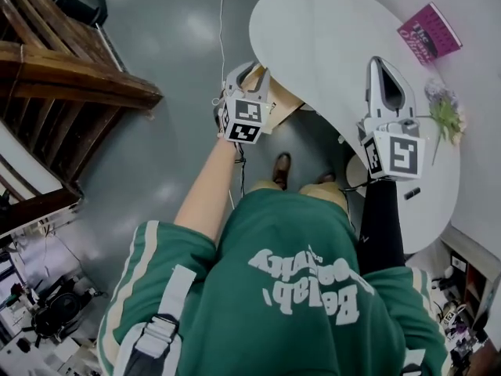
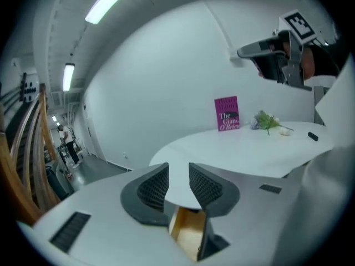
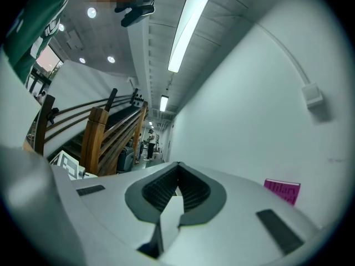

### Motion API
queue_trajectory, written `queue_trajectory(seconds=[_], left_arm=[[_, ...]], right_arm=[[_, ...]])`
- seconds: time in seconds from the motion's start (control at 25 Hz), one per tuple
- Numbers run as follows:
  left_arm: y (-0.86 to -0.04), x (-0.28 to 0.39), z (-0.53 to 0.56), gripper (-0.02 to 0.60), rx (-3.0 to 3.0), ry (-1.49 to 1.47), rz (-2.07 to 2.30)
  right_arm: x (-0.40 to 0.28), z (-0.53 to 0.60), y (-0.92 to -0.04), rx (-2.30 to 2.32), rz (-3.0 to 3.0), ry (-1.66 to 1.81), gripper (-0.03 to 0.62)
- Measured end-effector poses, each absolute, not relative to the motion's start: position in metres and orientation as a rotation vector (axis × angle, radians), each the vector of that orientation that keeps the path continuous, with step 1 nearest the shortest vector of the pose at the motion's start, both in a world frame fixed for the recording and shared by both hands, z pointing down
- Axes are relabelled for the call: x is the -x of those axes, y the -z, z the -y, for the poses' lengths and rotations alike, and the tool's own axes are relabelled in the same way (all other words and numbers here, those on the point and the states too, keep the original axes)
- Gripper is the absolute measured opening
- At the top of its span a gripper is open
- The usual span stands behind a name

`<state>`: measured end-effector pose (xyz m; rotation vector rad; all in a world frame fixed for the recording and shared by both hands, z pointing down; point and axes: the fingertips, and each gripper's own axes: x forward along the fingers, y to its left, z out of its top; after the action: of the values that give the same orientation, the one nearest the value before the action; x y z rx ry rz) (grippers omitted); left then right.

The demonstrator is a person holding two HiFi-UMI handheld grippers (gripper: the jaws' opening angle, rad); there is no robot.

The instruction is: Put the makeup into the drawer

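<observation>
My left gripper hangs open by the near edge of the white table, with nothing between its fingers. Under it shows the light wooden inside of an open drawer. A small dark stick, maybe a makeup item, lies on the table's right end. My right gripper is held level over the table, its jaws shut with nothing seen in them. It also appears at the top right of the left gripper view as the right gripper.
A pink book stands at the wall on the table's far side. A small bunch of flowers lies near it. Wooden stairs rise at the left; the grey floor lies between.
</observation>
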<state>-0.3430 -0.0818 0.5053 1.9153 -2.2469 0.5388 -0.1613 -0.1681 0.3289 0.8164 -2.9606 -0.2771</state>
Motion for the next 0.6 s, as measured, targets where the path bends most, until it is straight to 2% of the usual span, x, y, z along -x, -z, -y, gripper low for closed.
queue_trajectory(seconds=[0.28, 0.6], left_arm=[[-0.362, 0.334, 0.085, 0.135, -2.055, -0.284, 2.472], [-0.315, 0.308, 0.089, 0.138, -2.146, -0.207, 2.488]], right_arm=[[0.159, 0.165, -0.313, -0.842, 3.0, 0.303, 0.009], [0.136, 0.17, -0.304, -0.9, 3.013, 0.283, 0.009]])
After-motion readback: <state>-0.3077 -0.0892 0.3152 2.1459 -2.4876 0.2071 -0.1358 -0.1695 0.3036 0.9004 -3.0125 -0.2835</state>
